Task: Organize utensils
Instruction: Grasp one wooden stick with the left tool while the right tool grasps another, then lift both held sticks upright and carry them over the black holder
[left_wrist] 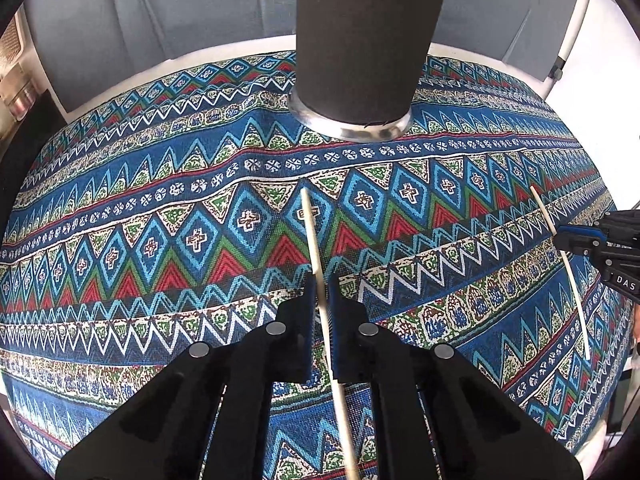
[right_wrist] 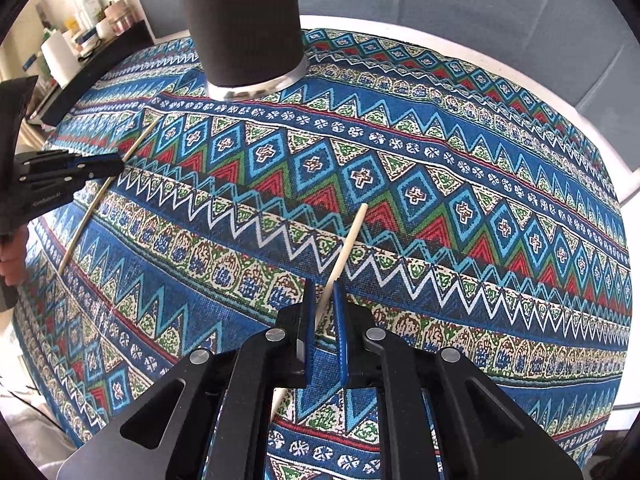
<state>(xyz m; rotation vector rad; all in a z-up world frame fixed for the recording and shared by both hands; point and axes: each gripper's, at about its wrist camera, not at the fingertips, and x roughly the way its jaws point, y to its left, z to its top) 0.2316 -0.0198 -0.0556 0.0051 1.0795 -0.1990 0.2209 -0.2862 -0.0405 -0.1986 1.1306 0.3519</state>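
Observation:
A tall dark cylindrical holder (left_wrist: pixel 356 40) with a shiny metal base stands at the far middle of the table; it also shows in the right wrist view (right_wrist: pixel 240 20). My left gripper (left_wrist: pixel 320 284) has its jaws narrowly around a pale wooden chopstick (left_wrist: pixel 314 236) that lies along the patterned cloth. My right gripper (right_wrist: pixel 323 288) has its jaws closely around a second chopstick (right_wrist: pixel 350 236), pointing up and right. The right gripper (left_wrist: pixel 576 240) and its chopstick (left_wrist: pixel 576 292) show at the right edge of the left wrist view. The left gripper (right_wrist: pixel 116 166) and its chopstick (right_wrist: pixel 92 208) show at the left of the right wrist view.
A blue, red and green patterned cloth (left_wrist: pixel 160 240) covers the round white table (right_wrist: pixel 520 76). Grey upholstery (left_wrist: pixel 160 8) lies behind it. A shelf with bottles and jars (right_wrist: pixel 88 12) stands at the far left.

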